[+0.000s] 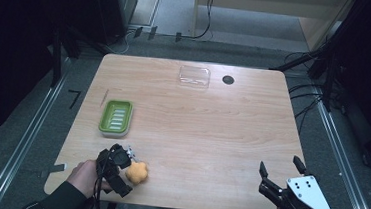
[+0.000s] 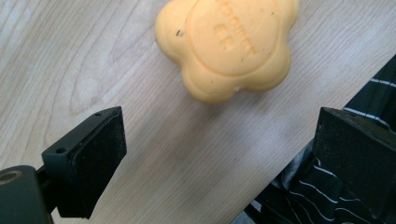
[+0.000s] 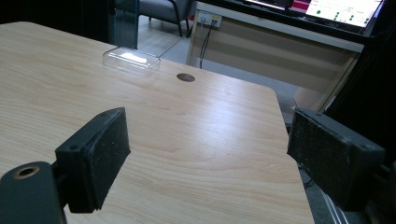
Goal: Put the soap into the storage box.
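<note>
Left gripper [image 2: 219, 154] jaws spread wide, nothing held.
Orange soap [image 2: 227, 45] lies ahead at upper centre of frame; right gripper [image 1: 283, 168], also released, sits well apart.

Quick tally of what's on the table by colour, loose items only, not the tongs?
Orange: 1, the flower-shaped soap by the left tongs
Green: 1, the soap dish
Clear: 1, the plastic lid at the far edge
Total: 3
</note>
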The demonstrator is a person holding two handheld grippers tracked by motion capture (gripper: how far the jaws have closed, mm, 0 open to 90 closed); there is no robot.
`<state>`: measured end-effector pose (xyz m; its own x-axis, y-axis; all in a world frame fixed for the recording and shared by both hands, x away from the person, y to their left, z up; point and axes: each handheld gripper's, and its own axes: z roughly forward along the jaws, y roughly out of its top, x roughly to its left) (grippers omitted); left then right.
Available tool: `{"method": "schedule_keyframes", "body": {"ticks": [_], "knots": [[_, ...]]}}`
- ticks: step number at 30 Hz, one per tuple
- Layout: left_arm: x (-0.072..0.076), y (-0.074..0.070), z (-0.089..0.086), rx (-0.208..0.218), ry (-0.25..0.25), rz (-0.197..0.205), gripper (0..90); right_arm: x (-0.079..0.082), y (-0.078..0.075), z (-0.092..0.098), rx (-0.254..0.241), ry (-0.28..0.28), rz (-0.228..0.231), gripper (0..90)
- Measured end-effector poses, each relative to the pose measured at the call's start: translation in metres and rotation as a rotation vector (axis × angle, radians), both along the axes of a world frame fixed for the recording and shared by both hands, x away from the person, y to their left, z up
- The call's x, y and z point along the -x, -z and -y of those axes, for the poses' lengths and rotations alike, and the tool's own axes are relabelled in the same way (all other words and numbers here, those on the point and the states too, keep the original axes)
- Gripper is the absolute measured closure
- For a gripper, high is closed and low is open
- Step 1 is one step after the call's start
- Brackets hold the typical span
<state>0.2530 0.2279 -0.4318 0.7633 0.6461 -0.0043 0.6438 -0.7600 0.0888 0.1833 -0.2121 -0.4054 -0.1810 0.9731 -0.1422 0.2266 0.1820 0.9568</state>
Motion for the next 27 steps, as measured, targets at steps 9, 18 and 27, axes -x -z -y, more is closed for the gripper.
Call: {"method": "schedule_keyframes", "body": {"ticks": [9,18,27], "knots": [[-0.004,0.001,0.008,0.010,0.016,-0.005,1.5,0.000,0.000,0.000,0.001,0.000,0.000,13.3],[-0.012,0.002,0.020,0.021,0.023,-0.011,1.5,0.000,0.000,0.000,0.004,-0.001,-0.003,13.3],[-0.018,0.006,0.029,0.020,0.029,-0.018,1.5,0.000,0.000,-0.001,0.009,-0.001,-0.003,13.3]]}}
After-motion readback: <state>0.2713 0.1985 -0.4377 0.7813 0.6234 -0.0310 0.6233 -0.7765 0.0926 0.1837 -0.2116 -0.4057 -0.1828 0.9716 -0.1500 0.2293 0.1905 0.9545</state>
